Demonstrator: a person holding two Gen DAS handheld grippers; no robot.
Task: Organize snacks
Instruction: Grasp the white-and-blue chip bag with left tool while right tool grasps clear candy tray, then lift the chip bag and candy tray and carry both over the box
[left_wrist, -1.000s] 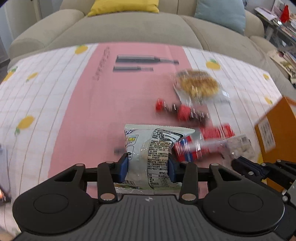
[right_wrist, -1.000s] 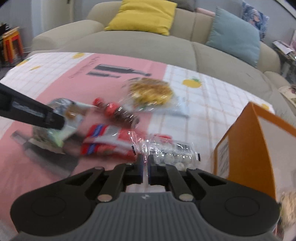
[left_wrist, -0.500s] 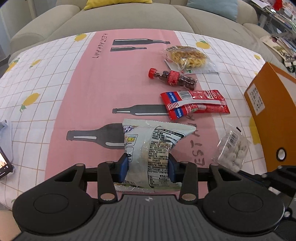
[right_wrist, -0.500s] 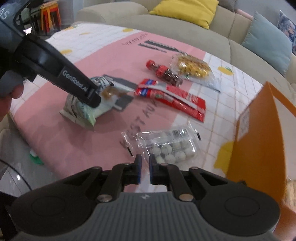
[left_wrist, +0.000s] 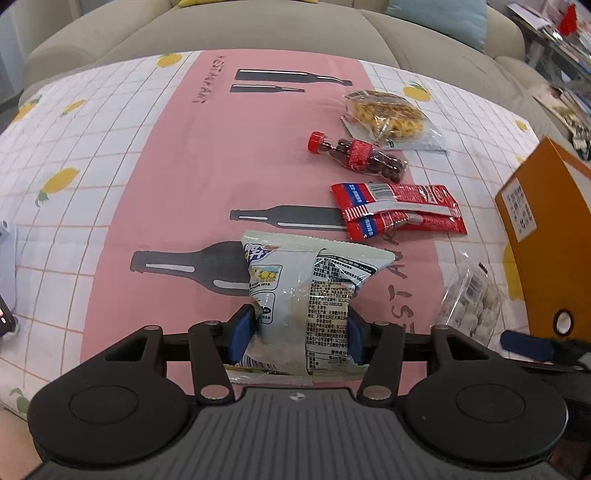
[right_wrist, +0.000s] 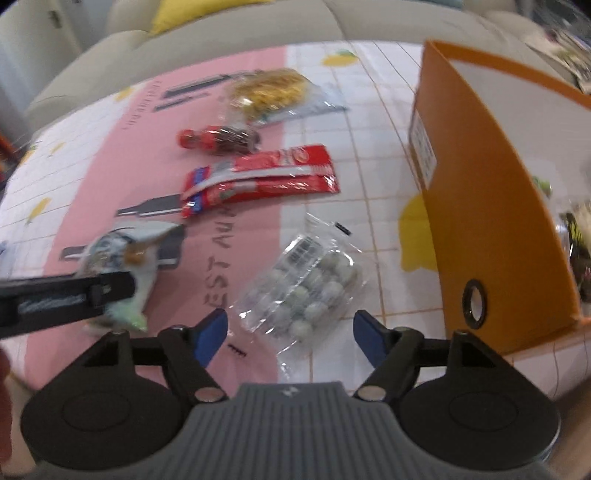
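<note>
The chip bag is glossy, crinkled plastic film, and so is the red wrapper, while the pouch of pale round sweets is clear, shiny plastic. A smooth printed cloth covers the counter, matt with faint fold creases. The orange box looks like matt cardboard with a metal-ringed hole.

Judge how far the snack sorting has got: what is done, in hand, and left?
Done: some packets already lie in the orange box. In hand: the left tool, jaws opening, has the pale chip bag between them; the right tool is opening over the clear candy bag. Left: red wrapper, candy bottle, yellow snack bag.
</note>
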